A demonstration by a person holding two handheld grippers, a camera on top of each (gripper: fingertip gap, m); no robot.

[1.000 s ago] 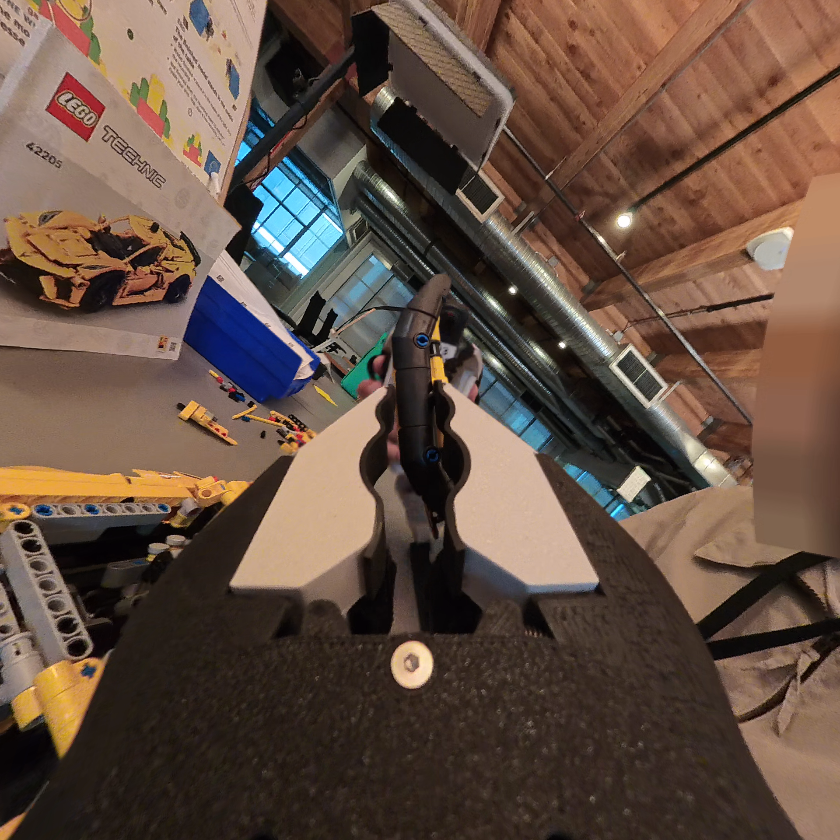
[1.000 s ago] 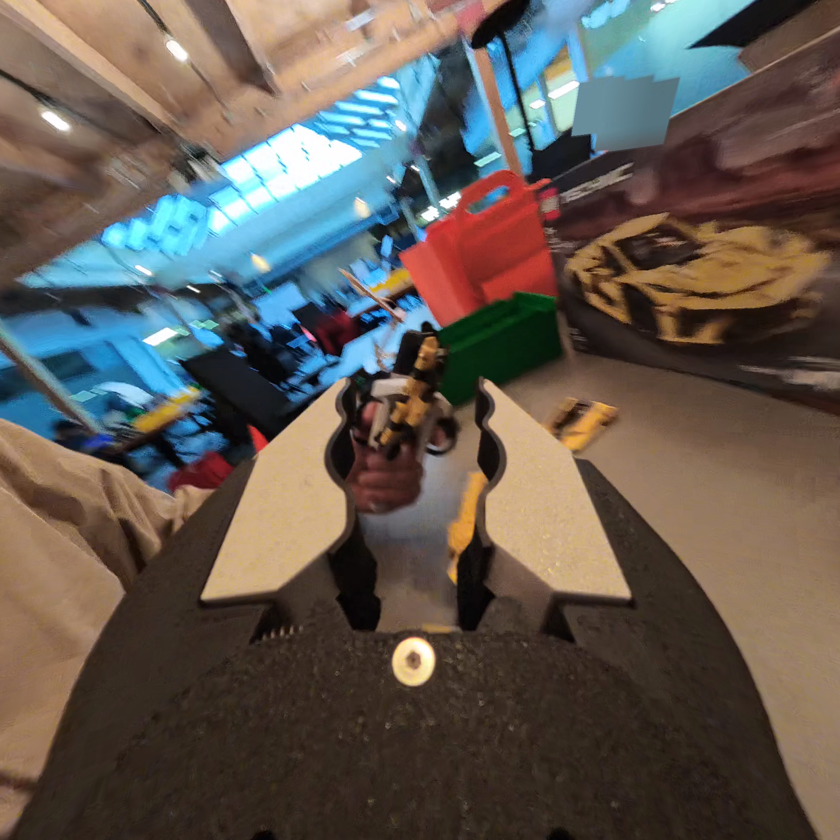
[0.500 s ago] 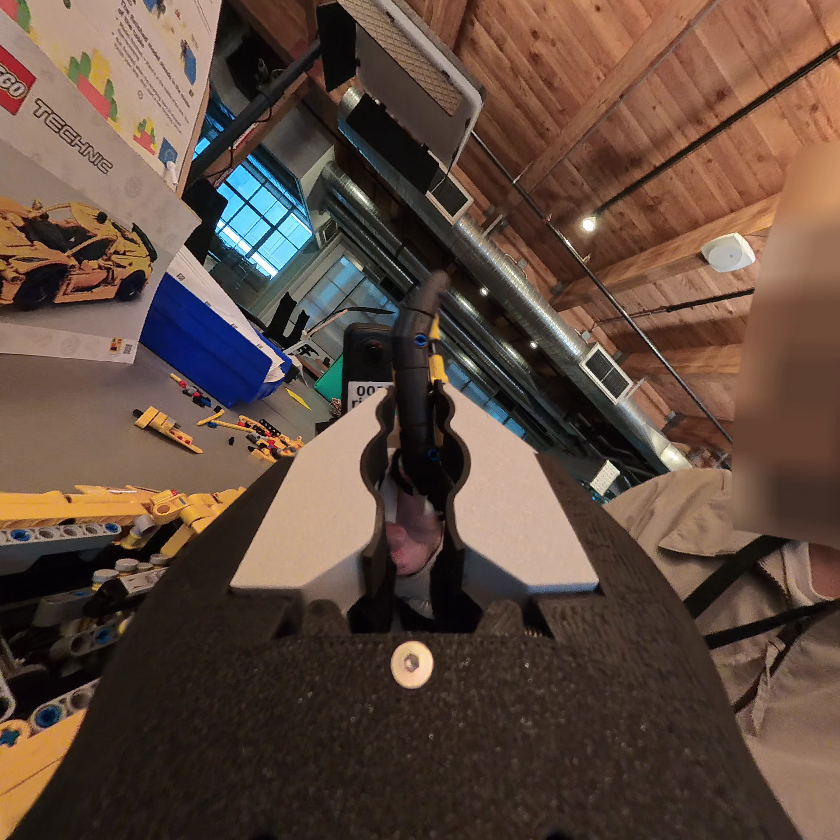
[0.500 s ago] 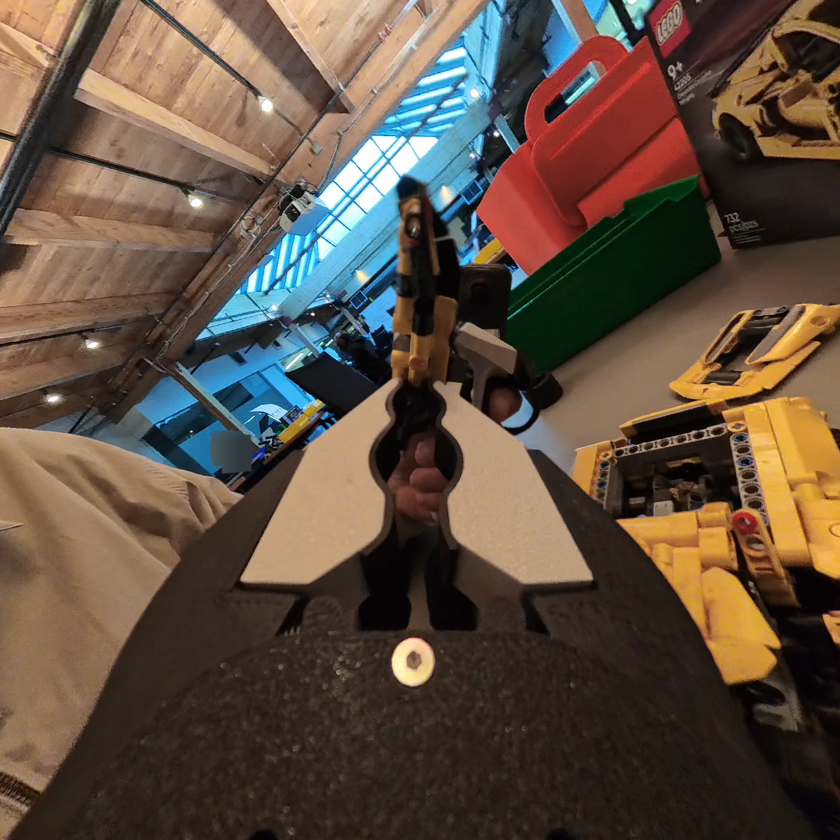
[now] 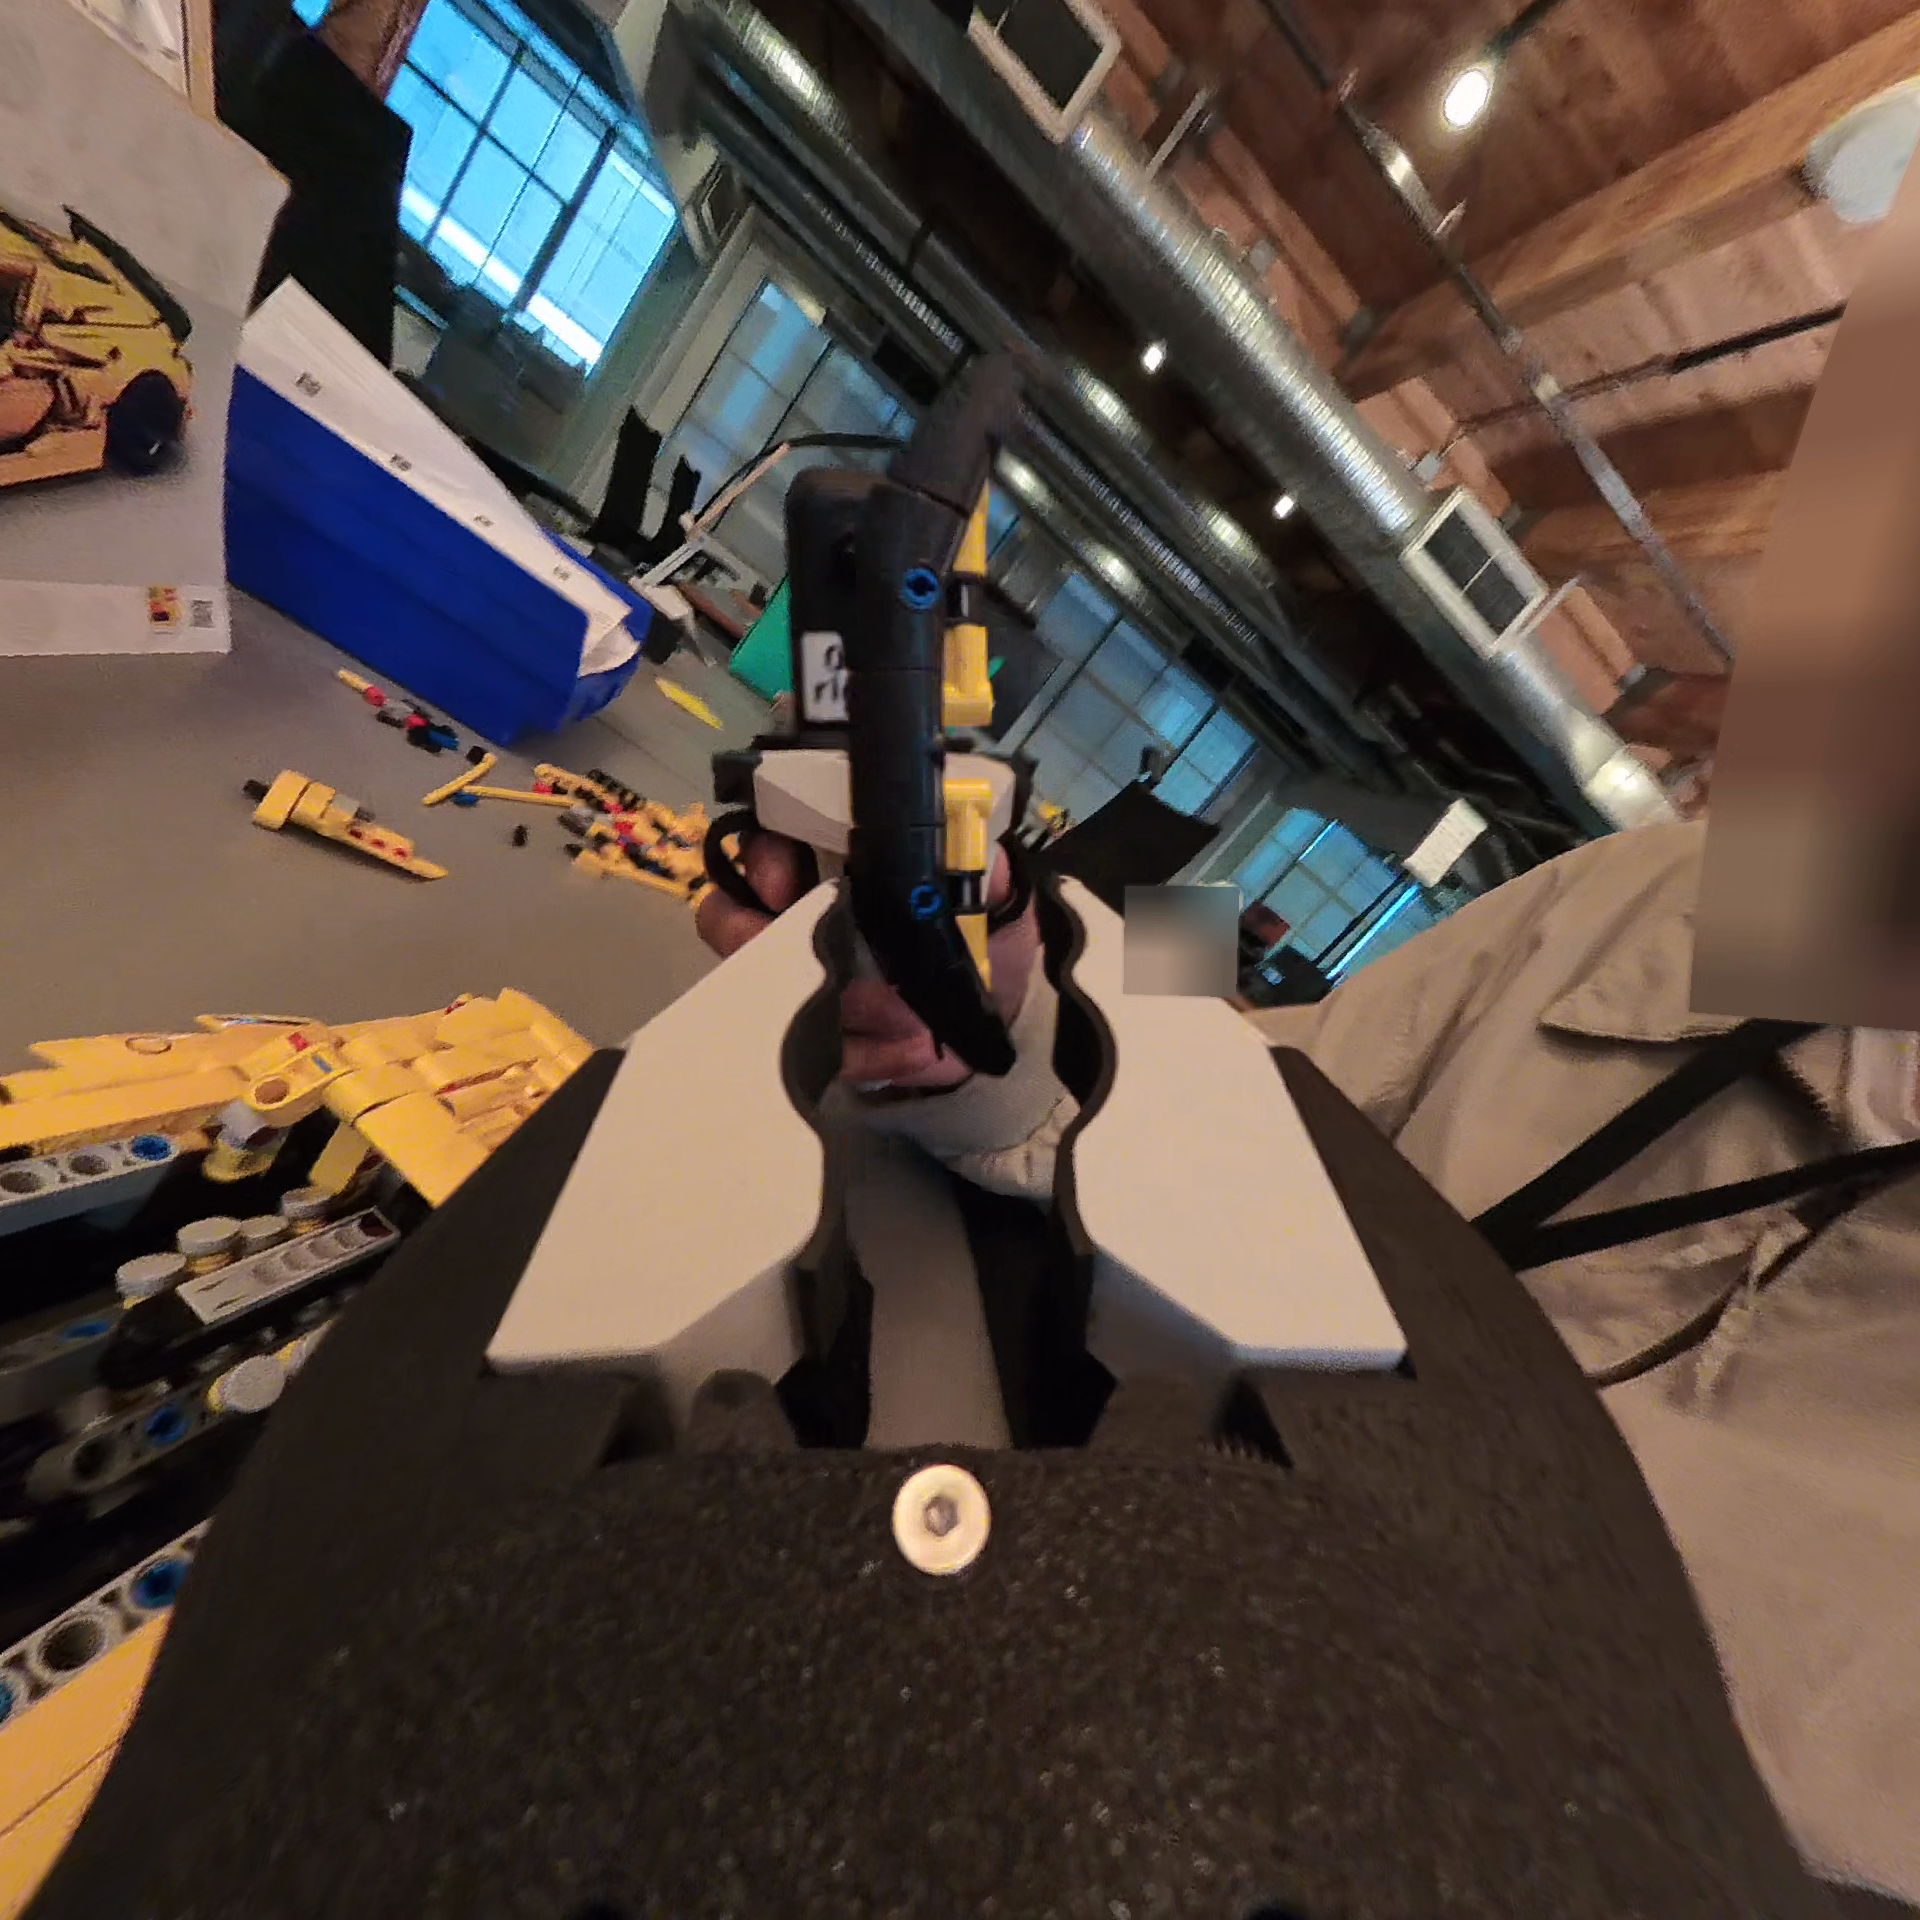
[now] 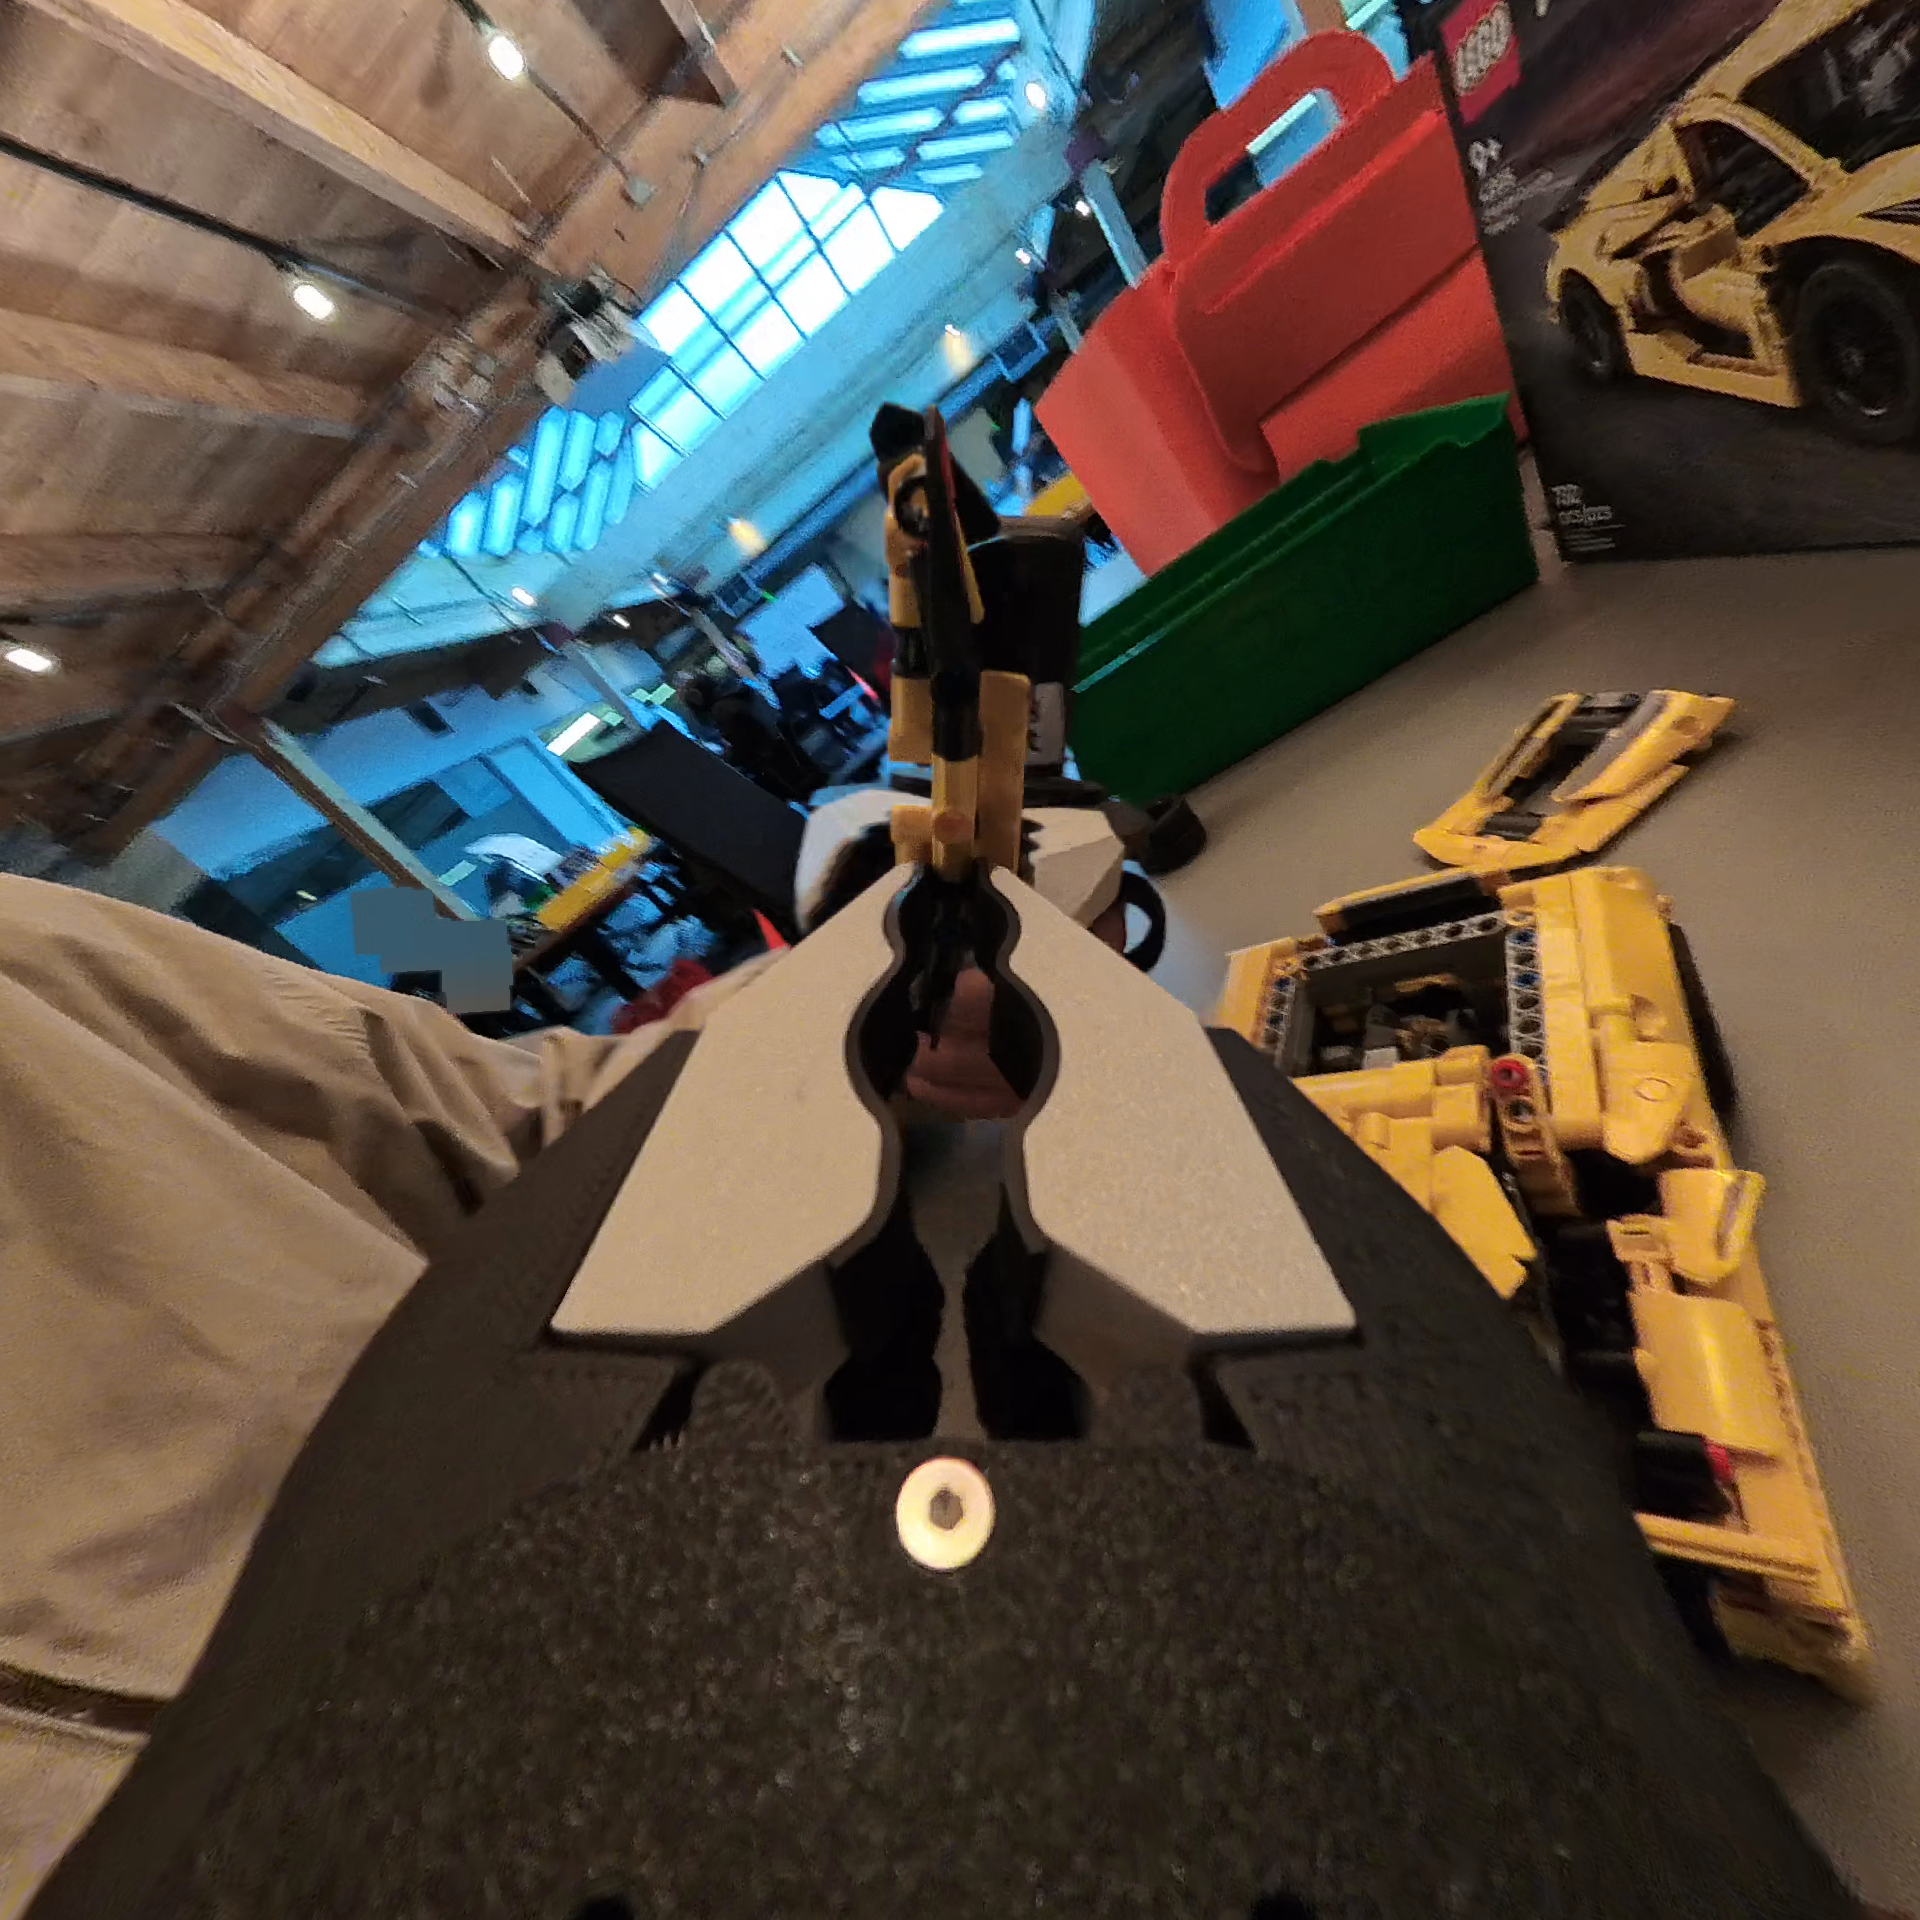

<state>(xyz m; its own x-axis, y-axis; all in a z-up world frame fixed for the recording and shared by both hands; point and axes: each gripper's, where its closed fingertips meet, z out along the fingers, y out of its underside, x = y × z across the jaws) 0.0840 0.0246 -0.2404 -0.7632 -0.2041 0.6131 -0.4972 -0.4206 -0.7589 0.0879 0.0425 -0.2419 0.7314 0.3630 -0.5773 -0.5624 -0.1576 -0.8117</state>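
A slim black-and-yellow brick assembly stands upright in the air between my two grippers. My right gripper is shut on its lower end. My left gripper is open, its jaws spread to either side of the assembly's lower tip without pinching it. In the left wrist view the right gripper's grey fingers show behind the assembly, with a hand below them. In the right wrist view the left gripper's fingers show spread behind the assembly.
A partly built yellow car model lies on the grey table, also low left in the left wrist view. A yellow panel, green bin, red container, car box, blue bin and loose pieces surround it. My two grippers' fingertips are within a few centimetres of each other.
My right gripper came up and shut on the assembly. My left gripper, shut on it before, has opened and let it go.
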